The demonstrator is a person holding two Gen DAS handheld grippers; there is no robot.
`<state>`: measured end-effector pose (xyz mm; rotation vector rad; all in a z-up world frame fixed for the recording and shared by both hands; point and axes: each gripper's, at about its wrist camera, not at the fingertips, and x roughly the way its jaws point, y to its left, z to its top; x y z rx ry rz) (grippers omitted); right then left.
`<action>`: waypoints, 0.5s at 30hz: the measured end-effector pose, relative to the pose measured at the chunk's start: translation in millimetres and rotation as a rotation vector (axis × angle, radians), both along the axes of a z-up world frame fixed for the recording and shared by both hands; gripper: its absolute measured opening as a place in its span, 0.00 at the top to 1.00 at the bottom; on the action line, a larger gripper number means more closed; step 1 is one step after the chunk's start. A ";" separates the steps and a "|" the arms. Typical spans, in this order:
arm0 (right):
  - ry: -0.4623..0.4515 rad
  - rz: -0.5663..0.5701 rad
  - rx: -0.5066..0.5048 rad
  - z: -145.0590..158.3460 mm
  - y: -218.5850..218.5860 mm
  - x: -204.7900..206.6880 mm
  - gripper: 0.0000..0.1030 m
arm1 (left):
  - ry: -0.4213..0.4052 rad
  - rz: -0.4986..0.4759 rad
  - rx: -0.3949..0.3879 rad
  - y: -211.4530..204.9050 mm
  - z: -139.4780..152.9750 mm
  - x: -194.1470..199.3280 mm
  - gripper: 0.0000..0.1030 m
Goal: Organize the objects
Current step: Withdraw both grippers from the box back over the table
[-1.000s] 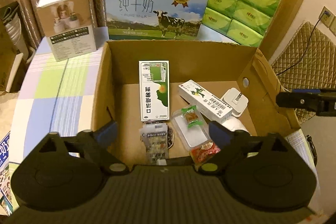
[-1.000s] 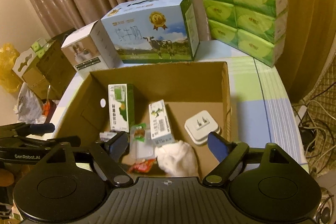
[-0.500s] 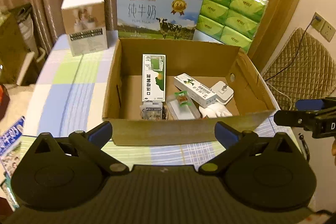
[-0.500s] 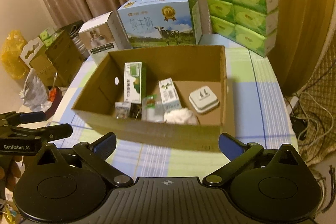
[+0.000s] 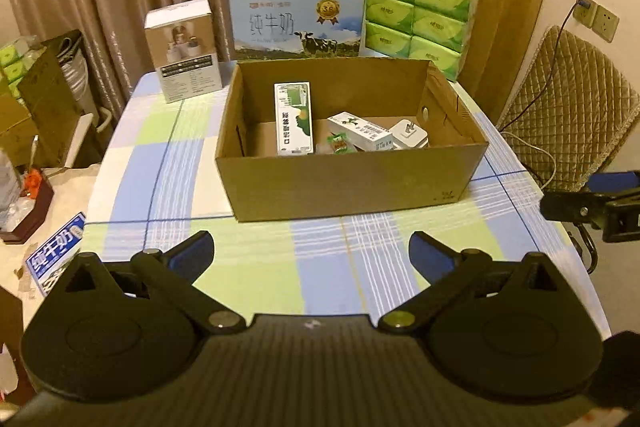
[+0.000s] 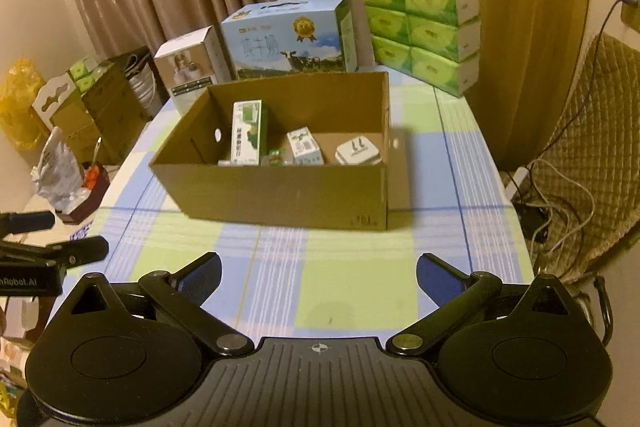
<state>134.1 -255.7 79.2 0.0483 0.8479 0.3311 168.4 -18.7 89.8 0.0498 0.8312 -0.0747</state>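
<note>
An open cardboard box sits mid-table on the checked cloth. Inside it stand a green-and-white carton, a white toothpaste-style box, a white plug adapter and a small green sweet wrapper. My left gripper hangs open over the cloth in front of the box, nothing between its fingers. My right gripper is likewise open and empty, short of the box.
Behind the box stand a blue milk case, a white product box and stacked green tissue packs. A quilted chair and cables are right of the table; cartons and bags clutter the floor at left.
Both grippers have drawn back and slightly up from over the box to the near side of the table, and their jaws have spread wider. The box contents stay put.
</note>
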 end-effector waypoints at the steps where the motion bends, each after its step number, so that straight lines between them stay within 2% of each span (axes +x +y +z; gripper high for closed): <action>1: -0.003 0.001 0.001 0.8 -1.1 -6.0 0.02 | -0.008 0.001 0.009 -1.1 1.6 -7.2 0.01; 3: -0.004 -0.001 0.004 1.3 -2.3 -17.8 0.02 | -0.020 0.005 0.021 -1.8 5.6 -19.9 0.01; 15: -0.028 0.012 0.031 10.1 0.1 -71.5 0.02 | -0.040 0.048 -0.049 -0.6 17.3 -82.9 0.01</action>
